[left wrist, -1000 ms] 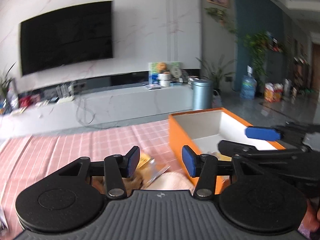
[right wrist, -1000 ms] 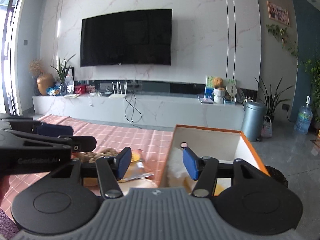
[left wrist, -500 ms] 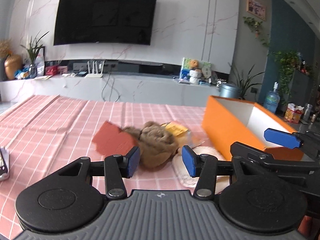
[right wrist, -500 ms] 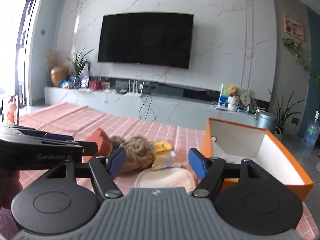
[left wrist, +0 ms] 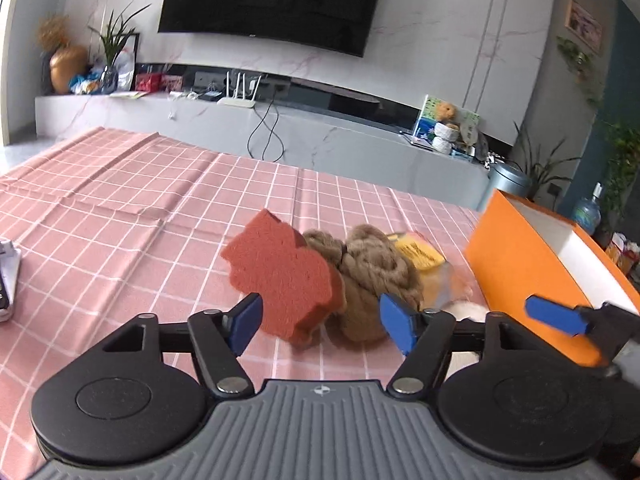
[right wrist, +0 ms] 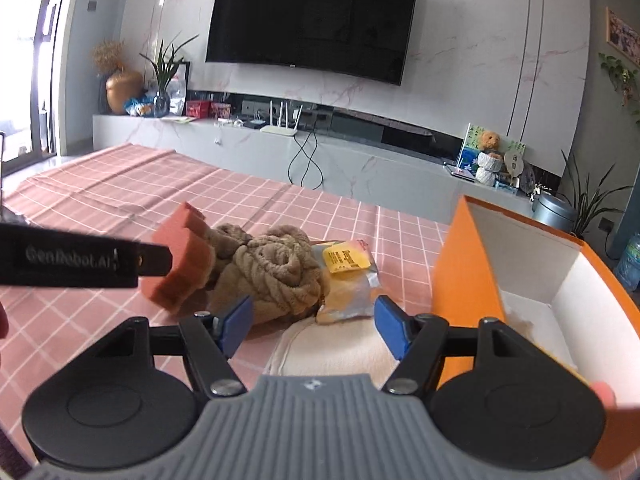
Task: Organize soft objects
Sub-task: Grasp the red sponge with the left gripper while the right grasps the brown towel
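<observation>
A red sponge (left wrist: 284,276) leans on a brown plush bundle (left wrist: 376,276) on the pink checked cloth; both also show in the right wrist view, sponge (right wrist: 180,268) and plush (right wrist: 276,272). A yellow-labelled packet (right wrist: 348,276) and a cream folded cloth (right wrist: 340,352) lie beside them. An orange box (right wrist: 460,272) with white inside stands at the right. My left gripper (left wrist: 320,322) is open and empty just before the sponge. My right gripper (right wrist: 314,326) is open and empty above the cream cloth.
A grey object (left wrist: 6,280) lies at the cloth's left edge. A long TV cabinet (right wrist: 280,148) with a router and clutter runs behind the table. A grey bin (right wrist: 554,208) and plants stand at the far right.
Both grippers have pulled back and swung left away from the box. The pile of soft objects has come into full view in front of them. Both stay open.
</observation>
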Tool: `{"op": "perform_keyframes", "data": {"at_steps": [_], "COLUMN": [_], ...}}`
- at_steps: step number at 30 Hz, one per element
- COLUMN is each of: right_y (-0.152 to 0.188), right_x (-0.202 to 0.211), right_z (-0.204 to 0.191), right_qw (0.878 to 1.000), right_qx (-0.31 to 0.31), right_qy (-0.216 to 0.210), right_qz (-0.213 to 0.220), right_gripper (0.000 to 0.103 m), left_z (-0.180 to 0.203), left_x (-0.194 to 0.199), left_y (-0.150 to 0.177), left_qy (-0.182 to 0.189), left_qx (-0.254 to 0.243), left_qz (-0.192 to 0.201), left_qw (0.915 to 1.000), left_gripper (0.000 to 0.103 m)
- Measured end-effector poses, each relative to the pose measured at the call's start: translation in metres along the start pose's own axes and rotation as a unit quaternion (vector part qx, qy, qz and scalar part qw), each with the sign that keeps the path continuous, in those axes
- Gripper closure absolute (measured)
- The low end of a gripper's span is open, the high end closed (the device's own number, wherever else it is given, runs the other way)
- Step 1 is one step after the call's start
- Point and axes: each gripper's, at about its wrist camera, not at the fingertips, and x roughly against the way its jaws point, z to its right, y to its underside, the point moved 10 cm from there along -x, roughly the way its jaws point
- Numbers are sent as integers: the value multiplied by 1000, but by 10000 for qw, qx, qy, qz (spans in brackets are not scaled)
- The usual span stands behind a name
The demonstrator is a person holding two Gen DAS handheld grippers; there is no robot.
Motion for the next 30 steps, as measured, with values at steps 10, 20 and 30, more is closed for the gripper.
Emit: {"op": "perform_keyframes", "data": {"at_steps": [10,20,30], "right_y": [0,2,-16], "right_x": [-53,-69,-103], "right_z": [4,-7,-30], "right_qw": [9996,9991,9970], "right_qx": [11,80,-15], "right_qy": [-65,-331,-733], "right_qz": [-277,-234,-258], "right_gripper": [43,43,21], "left_z": [8,5,-32], "left_x": [-56,-66,-44], "left_y": [-15,-4,-22], "left_qy": [-403,-738,-978], "left_qx": [-390,-871,-573], "left_qz": [-353,-446,-199], "left_qw": [9978,9925,9934], "left_gripper": [21,37,38]}}
